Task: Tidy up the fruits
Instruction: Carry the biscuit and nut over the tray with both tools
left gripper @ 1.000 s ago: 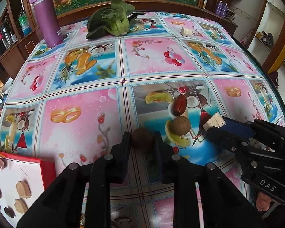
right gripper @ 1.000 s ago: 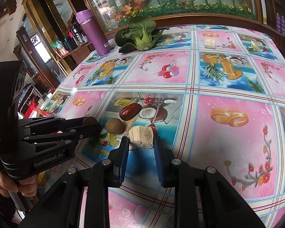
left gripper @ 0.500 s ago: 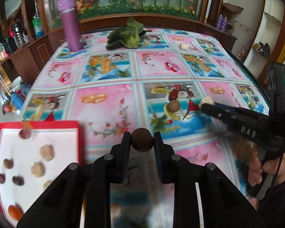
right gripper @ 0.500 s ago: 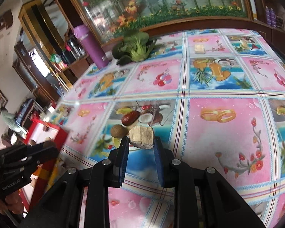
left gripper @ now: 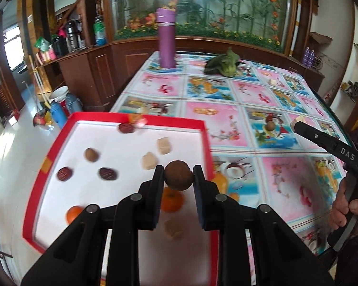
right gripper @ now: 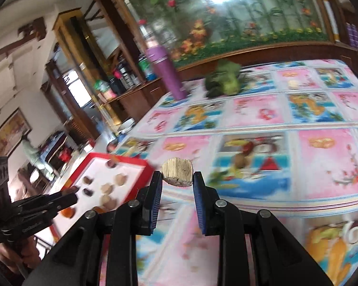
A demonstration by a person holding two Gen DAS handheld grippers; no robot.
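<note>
- Our left gripper [left gripper: 179, 177] is clamped on a round brown fruit [left gripper: 179, 175], pinched between both fingertips and held in the air over the near right part of the red-rimmed tray [left gripper: 136, 116].
- Our right gripper [right gripper: 177, 178] is closed on a pale, woody cube-shaped piece [right gripper: 177, 172], carried above the tablecloth [right gripper: 322, 162], to the right of the tray's corner; this view is motion-blurred.
- On the tray's white floor we see: two dark red wrinkled fruits [left gripper: 108, 173], a third dark one [left gripper: 126, 128] near the far rim, a tan round fruit [left gripper: 92, 154], two pale cubes [left gripper: 150, 160], an orange fruit [left gripper: 171, 201] directly under the left gripper's load, another orange one [left gripper: 74, 214] near the left rim, and a blurred pale piece [left gripper: 173, 229] between our fingers.
- On the cloth, well to the right of the tray, a round brown fruit [left gripper: 270, 126] and a dark red one [left gripper: 269, 118] lie touching or nearly so.
- At the far end of the table: a purple flask [left gripper: 166, 38] standing upright, and a leafy green vegetable [left gripper: 223, 64] to its right.
- A hand [left gripper: 346, 205] grips the right gripper's handle at the right edge of the left view.
</note>
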